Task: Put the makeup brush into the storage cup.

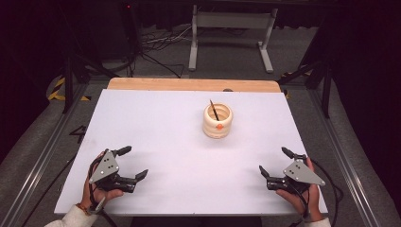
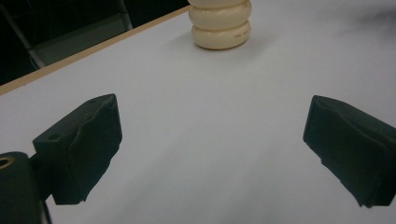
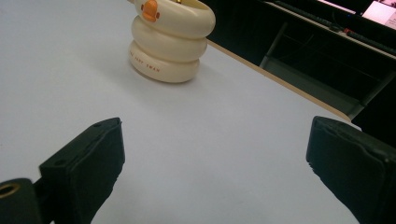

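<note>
A cream ribbed holder (image 1: 218, 121) with an orange mark on its front stands on the white table (image 1: 179, 142), right of centre toward the back. A thin dark stick (image 1: 214, 109) leans out of it. My left gripper (image 1: 135, 163) rests open near the front left corner, held by a hand, with nothing between its jaws. My right gripper (image 1: 274, 161) rests open near the front right corner, also empty. The holder (image 2: 220, 23) appears at the top of the left gripper view, and the holder (image 3: 167, 41) sits top left in the right gripper view, far beyond the jaws.
A bare wooden strip (image 1: 194, 84) runs along the table's far edge. Beyond it stand a white metal frame (image 1: 231, 33) and cables (image 1: 156, 47) on the floor. Metal rails (image 1: 42, 146) flank the table on both sides.
</note>
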